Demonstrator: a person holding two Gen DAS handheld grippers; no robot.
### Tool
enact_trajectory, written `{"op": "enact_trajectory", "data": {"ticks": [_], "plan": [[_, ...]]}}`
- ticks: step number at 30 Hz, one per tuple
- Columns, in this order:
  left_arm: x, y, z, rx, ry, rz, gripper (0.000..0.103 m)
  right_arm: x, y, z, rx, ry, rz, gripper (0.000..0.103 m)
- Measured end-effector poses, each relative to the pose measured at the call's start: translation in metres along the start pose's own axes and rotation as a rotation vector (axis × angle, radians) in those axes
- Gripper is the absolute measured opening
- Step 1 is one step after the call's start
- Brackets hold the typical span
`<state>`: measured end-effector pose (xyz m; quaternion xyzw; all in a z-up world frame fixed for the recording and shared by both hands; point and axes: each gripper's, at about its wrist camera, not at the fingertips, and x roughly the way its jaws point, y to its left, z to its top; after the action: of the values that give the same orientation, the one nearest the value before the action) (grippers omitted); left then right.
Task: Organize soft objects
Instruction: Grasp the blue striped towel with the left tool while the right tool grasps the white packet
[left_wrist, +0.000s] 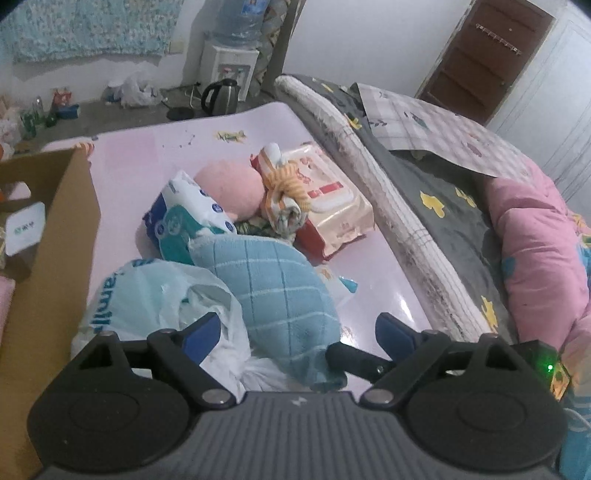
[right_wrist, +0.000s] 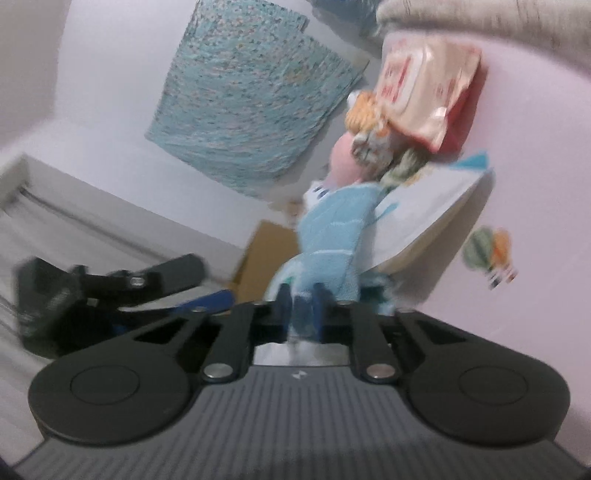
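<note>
A pile of soft things lies on a pink mat (left_wrist: 155, 162). A blue checked towel (left_wrist: 273, 284) lies nearest, with a white and teal plastic bag (left_wrist: 155, 295) to its left. Behind are a blue and white tissue pack (left_wrist: 184, 214), a pink plush (left_wrist: 232, 188), a rolled striped cloth (left_wrist: 284, 195) and a red and cream wipes pack (left_wrist: 332, 199). My left gripper (left_wrist: 299, 332) is open just above the towel's near end. My right gripper (right_wrist: 301, 306) is shut on the blue towel (right_wrist: 332, 236); the view is tilted and blurred. The left gripper also shows in the right wrist view (right_wrist: 122, 291).
A cardboard box (left_wrist: 48, 236) stands at the left of the mat. A bed with a grey blanket (left_wrist: 443, 206) and pink quilt (left_wrist: 535, 251) runs along the right. A kettle (left_wrist: 221, 96), water dispenser (left_wrist: 232, 62) and bottles (left_wrist: 33, 118) are on the floor behind.
</note>
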<state>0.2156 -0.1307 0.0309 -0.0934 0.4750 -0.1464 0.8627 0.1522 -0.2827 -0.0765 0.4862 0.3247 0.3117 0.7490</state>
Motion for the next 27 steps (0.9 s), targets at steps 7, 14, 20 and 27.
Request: {"op": "enact_trajectory", "data": {"ticks": [7,14,20,27], "plan": [[0.011,0.004,0.0,-0.033,0.044,-0.041,0.086,0.004,-0.007,-0.017,0.137,0.063,0.22,0.001],[0.02,0.0,0.005,-0.039,0.059,-0.035,0.082,-0.02,0.012,-0.018,-0.042,-0.077,0.074,0.007],[0.042,-0.005,0.017,-0.057,0.087,-0.006,0.084,-0.026,0.007,-0.006,-0.082,-0.141,-0.028,0.025],[0.076,0.005,0.024,-0.143,0.134,0.065,0.081,-0.015,-0.034,0.017,0.137,-0.177,-0.082,0.052]]}}
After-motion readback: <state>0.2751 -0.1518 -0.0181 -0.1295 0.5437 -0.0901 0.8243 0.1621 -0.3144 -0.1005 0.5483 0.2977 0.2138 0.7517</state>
